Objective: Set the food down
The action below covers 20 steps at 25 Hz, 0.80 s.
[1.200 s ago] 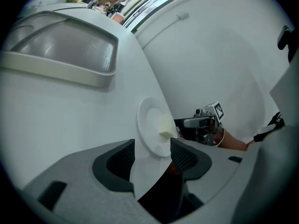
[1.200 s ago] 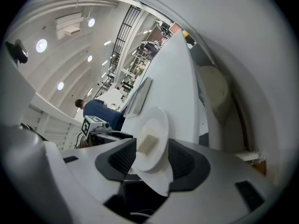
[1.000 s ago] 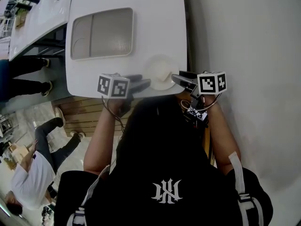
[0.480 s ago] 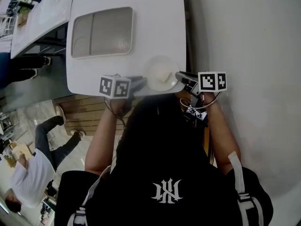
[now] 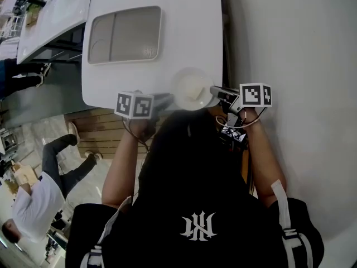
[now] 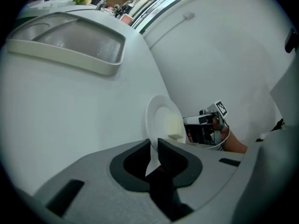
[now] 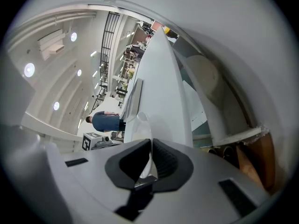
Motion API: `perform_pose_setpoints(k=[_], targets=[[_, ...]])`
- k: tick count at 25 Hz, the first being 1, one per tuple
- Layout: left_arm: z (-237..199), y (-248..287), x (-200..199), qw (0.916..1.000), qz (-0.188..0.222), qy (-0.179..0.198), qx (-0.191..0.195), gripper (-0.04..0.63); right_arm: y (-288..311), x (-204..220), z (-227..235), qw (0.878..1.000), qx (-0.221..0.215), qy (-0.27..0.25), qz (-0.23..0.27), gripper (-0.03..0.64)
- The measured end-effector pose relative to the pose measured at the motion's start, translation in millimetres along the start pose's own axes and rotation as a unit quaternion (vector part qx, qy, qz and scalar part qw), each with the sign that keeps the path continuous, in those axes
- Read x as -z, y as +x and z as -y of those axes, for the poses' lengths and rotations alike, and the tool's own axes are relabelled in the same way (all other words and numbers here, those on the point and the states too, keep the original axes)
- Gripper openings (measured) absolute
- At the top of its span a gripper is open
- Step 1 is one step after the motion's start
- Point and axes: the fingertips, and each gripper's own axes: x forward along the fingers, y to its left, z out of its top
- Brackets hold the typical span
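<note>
White plate [image 5: 191, 88] at the table's [image 5: 184, 15] near edge in the head view, my left gripper [image 5: 166, 99] and right gripper [image 5: 216, 91] at opposite rims. Left gripper view: my jaws are closing, pressing the rim, pale food [image 6: 174, 125] on the plate. Right gripper view: jaws closing, pinching the other rim

— What does the plate [image 5: 191, 89] look like it's made of?
— Glossy white and smooth. It may be ceramic or hard plastic; the view is too poor to say. The food [image 6: 174, 125] on it is a pale, matt block.
— And the table [image 5: 184, 27]?
— Smooth white top with a soft sheen and no grain. The tray [image 5: 124, 35] looks like grey frosted plastic.
— The floor?
— Matt wooden planks [image 5: 95, 130]. The person's top [image 5: 195, 194] is black cloth.
</note>
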Motion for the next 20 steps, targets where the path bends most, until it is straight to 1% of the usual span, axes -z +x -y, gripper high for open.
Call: perform_pose_setpoints(k=[6,11,17,20], targets=[[0,-28,-8,0.9999,0.009,0.004,-0.002,0.049,8,-8,-31,1.0,-0.021,0.004,0.009,0.017],[3,-43,-18,0.9996,0.021,0.019,-0.001,0.049,6,-15,-52,0.999,-0.034,-0.005,0.021,0.015],[7,-51,-30,0.9987,0.029,0.042,-0.004,0.049,2,-19,-64,0.998,-0.043,-0.012,0.039,0.015],[-11,-78,-45,0.9985,0.031,0.046,-0.001,0.049,27,-29,-88,0.998,-0.038,-0.013,0.046,0.015]])
